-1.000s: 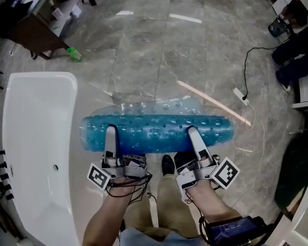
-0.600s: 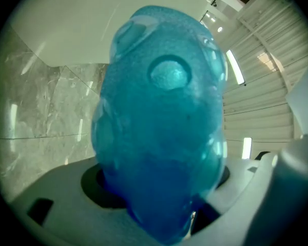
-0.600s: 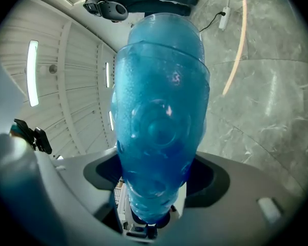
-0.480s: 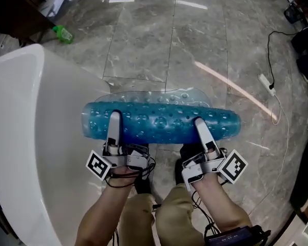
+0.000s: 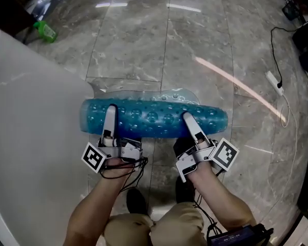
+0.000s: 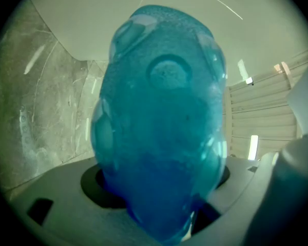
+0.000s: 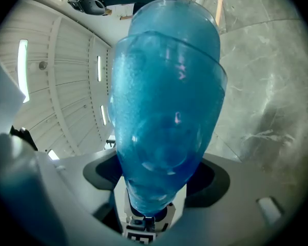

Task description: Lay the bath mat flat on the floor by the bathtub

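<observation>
While you hold it across your front, the translucent blue bath mat with round suction bumps [image 5: 154, 118] is a thick roll, level and crosswise, above the grey marble-tiled floor [image 5: 143, 40] just beside the white bathtub [image 5: 25, 111]. Your left gripper [image 5: 111, 109] is clamped over the roll near its tub-side end, and your right gripper [image 5: 186, 116] is clamped over it right of the middle. Both gripper views show blue plastic [image 6: 161, 132] filling the space between the jaws [image 7: 164, 106], so each tool is grasping the mat. A clear loose flap [image 5: 143, 94] shows on the roll's far side; whether it touches the floor cannot be told.

Only the tub's broad white outer wall and rim show at the left edge, so what is in it cannot be seen from here. A green bottle [image 5: 45, 31] lies on the floor at the far left corner, beyond the tub. A white power strip [image 5: 273, 82] with its cable lies well apart near the right edge of the floor.

Compared with a second ago, you and the roll have come down: the tub's basin and drain have left the picture, its wall now looms over the left side, and your bent knees have come into the bottom edge. Both grips sit at the same places on the roll.
</observation>
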`<state>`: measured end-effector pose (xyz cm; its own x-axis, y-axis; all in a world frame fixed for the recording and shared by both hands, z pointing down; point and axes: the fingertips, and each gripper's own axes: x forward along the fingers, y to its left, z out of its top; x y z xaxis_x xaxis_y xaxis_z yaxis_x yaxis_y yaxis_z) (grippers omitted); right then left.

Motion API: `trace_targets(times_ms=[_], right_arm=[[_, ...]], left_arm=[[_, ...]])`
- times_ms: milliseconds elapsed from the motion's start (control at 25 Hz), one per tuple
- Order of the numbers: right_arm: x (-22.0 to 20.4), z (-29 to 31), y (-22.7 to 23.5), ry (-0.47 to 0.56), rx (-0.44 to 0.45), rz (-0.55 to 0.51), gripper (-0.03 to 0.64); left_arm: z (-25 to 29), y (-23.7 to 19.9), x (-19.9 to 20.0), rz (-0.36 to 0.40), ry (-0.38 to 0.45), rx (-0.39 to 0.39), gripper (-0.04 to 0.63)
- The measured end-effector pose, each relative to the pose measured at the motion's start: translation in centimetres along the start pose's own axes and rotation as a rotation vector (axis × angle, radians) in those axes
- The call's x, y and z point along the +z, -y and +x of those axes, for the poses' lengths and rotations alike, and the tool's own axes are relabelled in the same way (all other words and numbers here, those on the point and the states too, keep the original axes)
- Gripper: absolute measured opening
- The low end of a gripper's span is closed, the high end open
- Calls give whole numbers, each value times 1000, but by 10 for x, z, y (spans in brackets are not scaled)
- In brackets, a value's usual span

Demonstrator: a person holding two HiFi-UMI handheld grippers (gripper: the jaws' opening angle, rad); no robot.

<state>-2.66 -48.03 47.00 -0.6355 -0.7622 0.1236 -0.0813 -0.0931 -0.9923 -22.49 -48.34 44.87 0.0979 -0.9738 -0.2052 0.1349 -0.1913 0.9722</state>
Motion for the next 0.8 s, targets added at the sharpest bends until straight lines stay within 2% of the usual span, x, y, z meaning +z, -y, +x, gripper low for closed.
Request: trace_targets(times_ms=[200,480,800], right_arm=[[6,34,70,-17,-22,14,356],[-5,79,134,-77,-26,-3,356],[-26,99,190,-169,-112,-42,347]], left_arm=[[8,-75,21,-2,4,36,359],[9,-146,63,-9,20,66,367],[-15,-210,93,-45,96,253,371]])
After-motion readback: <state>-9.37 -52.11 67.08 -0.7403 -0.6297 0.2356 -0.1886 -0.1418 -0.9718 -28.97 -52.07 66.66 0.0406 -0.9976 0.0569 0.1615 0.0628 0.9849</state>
